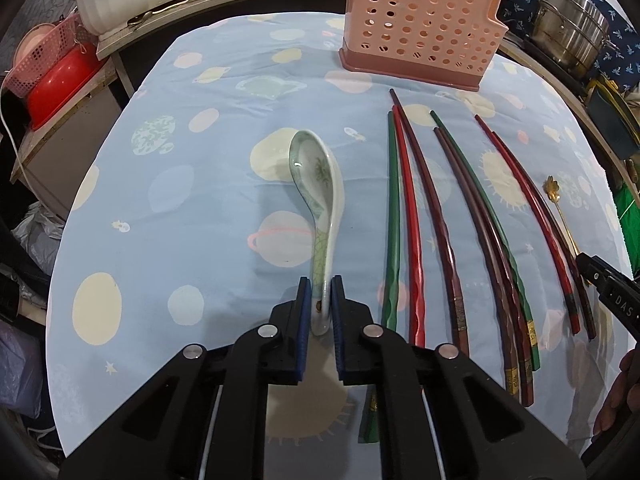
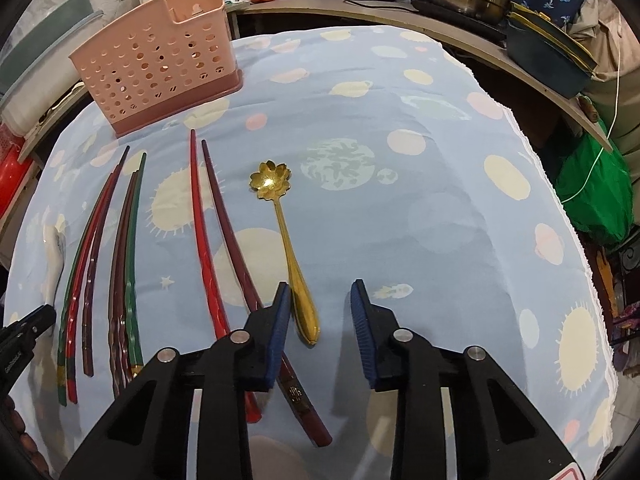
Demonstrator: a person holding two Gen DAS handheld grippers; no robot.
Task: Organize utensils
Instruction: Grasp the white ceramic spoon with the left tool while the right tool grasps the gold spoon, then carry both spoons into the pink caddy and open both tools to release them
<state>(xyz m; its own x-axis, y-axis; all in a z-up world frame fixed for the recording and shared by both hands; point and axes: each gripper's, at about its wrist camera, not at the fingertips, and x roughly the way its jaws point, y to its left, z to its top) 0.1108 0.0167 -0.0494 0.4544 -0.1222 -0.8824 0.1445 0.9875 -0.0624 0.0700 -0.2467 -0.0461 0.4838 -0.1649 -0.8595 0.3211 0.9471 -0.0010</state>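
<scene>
Left gripper (image 1: 321,296) is on the ceramic soup spoon (image 1: 320,200), jaws closed in tight on the handle end at lower centre of the left wrist view, blue pads (image 1: 305,312) flush against both sides. It looks like a pinch, though the spoon's bowl appears to rest on the planet-print tablecloth (image 1: 180,200), so I'd call this the grasp just made and the lift not yet begun. The spoon's long axis runs up the frame, handle toward the camera, bowl pointing away and slightly left, open side up.

Over to the right gripper (image 2: 319,304): jaws spread wide, holding nothing, straddling the handle end of the gold flower spoon (image 2: 289,240). Its left pad (image 2: 280,320) sits just beside the handle; whether it touches, I cannot tell. That spoon also lies lengthwise up the frame, flower bowl at the far end, leaning a little left.

The chopsticks (image 1: 440,220), red, green and dark brown, lie in loose pairs right of the soup spoon, tips away from the camera, all fanned toward the pink perforated utensil holder (image 1: 420,28), which stands upright at the top of the frame.

Next call, by my reading: raise the soup spoon clear, carry it up-frame and tip it upright so the handle drops into the holder's open top.
</scene>
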